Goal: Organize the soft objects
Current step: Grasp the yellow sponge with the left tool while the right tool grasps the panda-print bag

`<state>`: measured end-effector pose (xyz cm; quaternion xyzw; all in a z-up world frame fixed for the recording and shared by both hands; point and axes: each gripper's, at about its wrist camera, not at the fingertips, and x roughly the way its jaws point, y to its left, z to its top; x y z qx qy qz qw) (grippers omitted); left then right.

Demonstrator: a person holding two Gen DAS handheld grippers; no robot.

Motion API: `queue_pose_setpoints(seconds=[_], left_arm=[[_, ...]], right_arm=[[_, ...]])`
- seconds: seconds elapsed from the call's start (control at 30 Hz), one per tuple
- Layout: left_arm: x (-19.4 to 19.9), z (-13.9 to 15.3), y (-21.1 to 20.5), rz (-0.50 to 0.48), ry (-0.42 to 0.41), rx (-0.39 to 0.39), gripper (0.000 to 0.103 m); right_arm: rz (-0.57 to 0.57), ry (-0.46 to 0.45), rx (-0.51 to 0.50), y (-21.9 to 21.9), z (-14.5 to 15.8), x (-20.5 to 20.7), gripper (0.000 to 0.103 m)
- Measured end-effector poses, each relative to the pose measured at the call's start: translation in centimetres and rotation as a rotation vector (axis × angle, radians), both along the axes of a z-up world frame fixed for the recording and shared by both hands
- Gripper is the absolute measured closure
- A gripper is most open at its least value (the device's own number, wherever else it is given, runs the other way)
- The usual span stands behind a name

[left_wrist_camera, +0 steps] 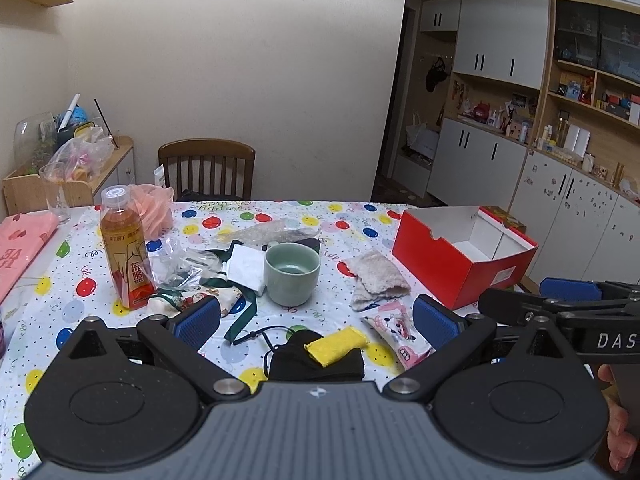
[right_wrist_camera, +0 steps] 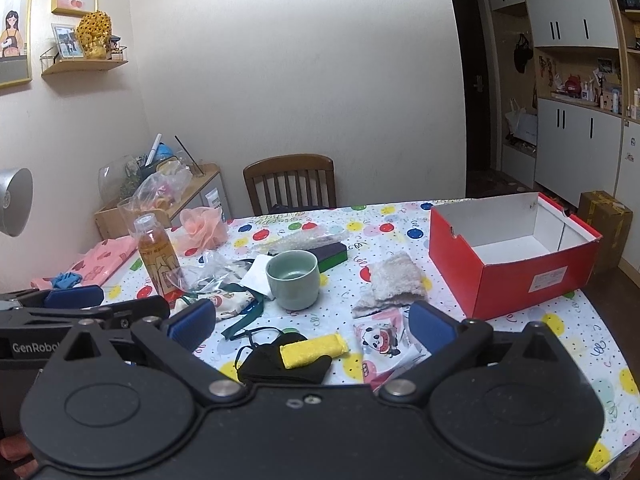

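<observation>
A yellow sponge [left_wrist_camera: 337, 345] lies on a black face mask [left_wrist_camera: 316, 360] at the table's near edge, between my left gripper's [left_wrist_camera: 318, 318] open blue fingers. A beige fuzzy cloth [left_wrist_camera: 378, 278] lies beside an open, empty red shoebox [left_wrist_camera: 464, 258]. A panda-print pouch [left_wrist_camera: 394, 326] lies near the cloth. A pink mesh puff [left_wrist_camera: 154, 208] sits at the back left. In the right wrist view my right gripper [right_wrist_camera: 312, 324] is open over the sponge [right_wrist_camera: 312, 350], mask [right_wrist_camera: 280, 362] and pouch [right_wrist_camera: 378, 338]; the cloth [right_wrist_camera: 394, 280] and box [right_wrist_camera: 516, 256] lie beyond. Both grippers are empty.
A green cup [left_wrist_camera: 292, 272], a tea bottle [left_wrist_camera: 124, 248], crumpled plastic [left_wrist_camera: 180, 260], a green lanyard [left_wrist_camera: 242, 314] and a printed fabric bag [left_wrist_camera: 204, 296] crowd the balloon-print table. A pink folded cloth [left_wrist_camera: 20, 252] lies far left. A chair [left_wrist_camera: 206, 170] stands behind.
</observation>
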<state>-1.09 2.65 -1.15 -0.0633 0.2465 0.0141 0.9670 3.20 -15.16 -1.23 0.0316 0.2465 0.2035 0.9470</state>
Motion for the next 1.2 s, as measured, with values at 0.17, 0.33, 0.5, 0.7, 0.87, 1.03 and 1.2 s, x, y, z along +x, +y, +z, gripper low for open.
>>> queue_pose_setpoints(seconds=[0.17, 0.33, 0.5, 0.7, 0.87, 1.03, 1.2], left_arm=[[0.7, -0.1, 0.3, -0.006, -0.003, -0.007, 0.000], [2.0, -0.7, 0.7, -0.031, 0.023, -0.018, 0.000], [3.7, -2.0, 0.8, -0.072, 0.052, -0.003, 0.000], [6.7, -4.4, 0.5, -0.119, 0.091, 0.056, 0.000], [9.6, -7.5, 0.2, -0.132, 0.153, 0.086, 0.000], [11.8, -9.7, -0.4, -0.163, 0.181, 0.090, 0.001], [14.5, -12.0, -1.5, -0.198, 0.217, 0.144, 0.001]], right_arm=[[0.000, -0.002, 0.001, 0.1, -0.1, 0.6, 0.000], [-0.002, 0.023, 0.002, 0.3, -0.5, 1.6, 0.000], [-0.015, 0.058, -0.019, 0.3, -1.8, 2.8, 0.000], [-0.032, 0.126, -0.069, -0.3, -4.6, 4.4, 0.003], [-0.037, 0.148, -0.141, -0.9, -6.6, 6.4, 0.004], [0.002, 0.193, -0.187, -1.2, -8.9, 9.2, 0.008], [0.053, 0.255, -0.186, -1.6, -9.9, 13.3, 0.009]])
